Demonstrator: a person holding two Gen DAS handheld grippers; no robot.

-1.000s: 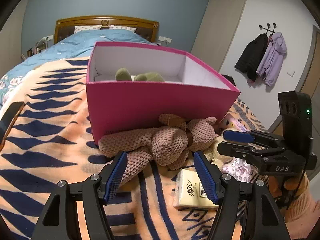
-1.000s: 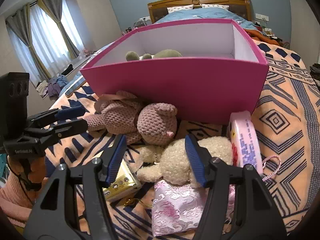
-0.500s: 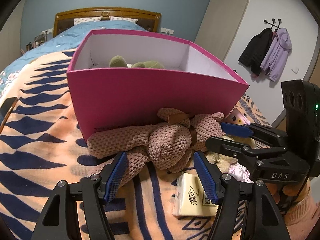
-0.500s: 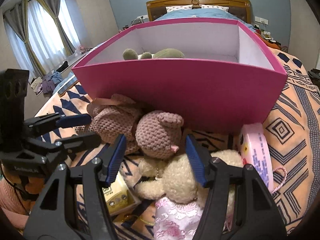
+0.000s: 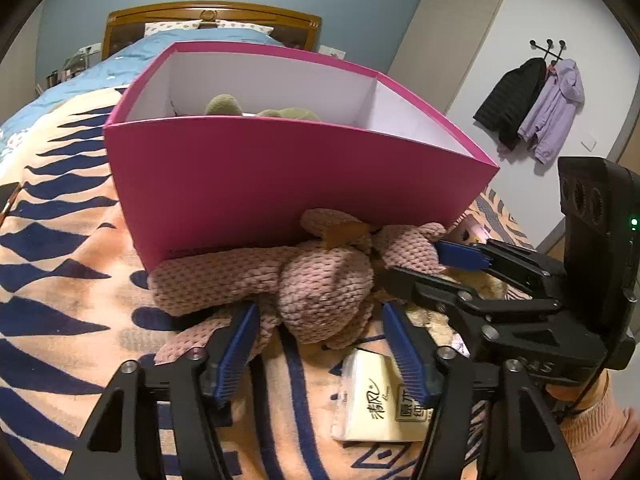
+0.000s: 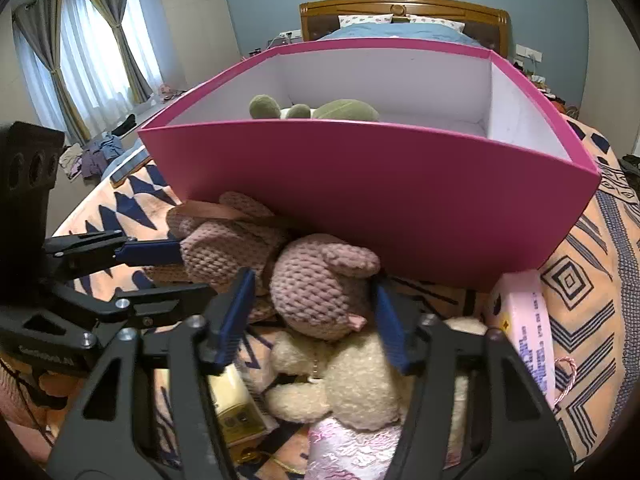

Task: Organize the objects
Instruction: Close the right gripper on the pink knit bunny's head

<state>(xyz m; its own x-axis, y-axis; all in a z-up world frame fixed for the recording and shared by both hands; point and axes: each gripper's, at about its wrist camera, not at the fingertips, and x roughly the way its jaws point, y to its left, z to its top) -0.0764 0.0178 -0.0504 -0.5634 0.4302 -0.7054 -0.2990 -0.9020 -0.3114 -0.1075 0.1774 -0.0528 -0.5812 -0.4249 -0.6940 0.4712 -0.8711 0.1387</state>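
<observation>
Straddling the pink bear [image 6: 320, 300] with both tongs wide, only the right view shows its face.

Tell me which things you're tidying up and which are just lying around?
For the job:
- pink knitted plush bear
- cream fluffy plush bear
- magenta cardboard box
- yellow tissue pack
- left gripper, right gripper, both open

Just lying about:
- black and lilac jackets on wall hooks
- grey curtains
</observation>
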